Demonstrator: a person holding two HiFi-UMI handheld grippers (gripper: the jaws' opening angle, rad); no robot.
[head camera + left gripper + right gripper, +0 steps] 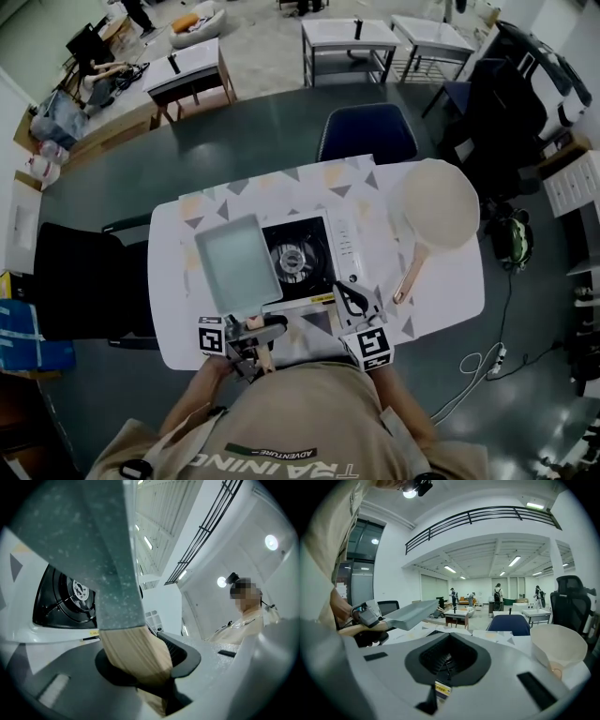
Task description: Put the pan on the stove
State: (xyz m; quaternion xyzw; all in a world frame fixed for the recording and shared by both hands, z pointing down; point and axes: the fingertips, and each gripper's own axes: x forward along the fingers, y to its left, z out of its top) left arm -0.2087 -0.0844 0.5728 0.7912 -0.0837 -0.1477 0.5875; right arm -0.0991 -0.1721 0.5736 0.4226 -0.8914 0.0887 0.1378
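A square grey-green pan (236, 262) with a wooden handle (257, 328) hangs in the air over the left side of the portable gas stove (314, 253). My left gripper (253, 336) is shut on that handle (136, 653). In the left gripper view the pan's underside (93, 550) fills the top, with the burner (70, 597) behind it. From the right gripper view the pan (410, 613) shows raised above the table. My right gripper (352, 302) sits at the stove's front right corner, jaws together and holding nothing; its own view also shows that gripper (443, 665) with no gap.
A round cream pan (436, 202) with a wooden handle lies on the table's right side, also in the right gripper view (558, 651). A blue chair (367, 133) stands behind the patterned tablecloth (309, 187). A black chair (84, 281) is at the left.
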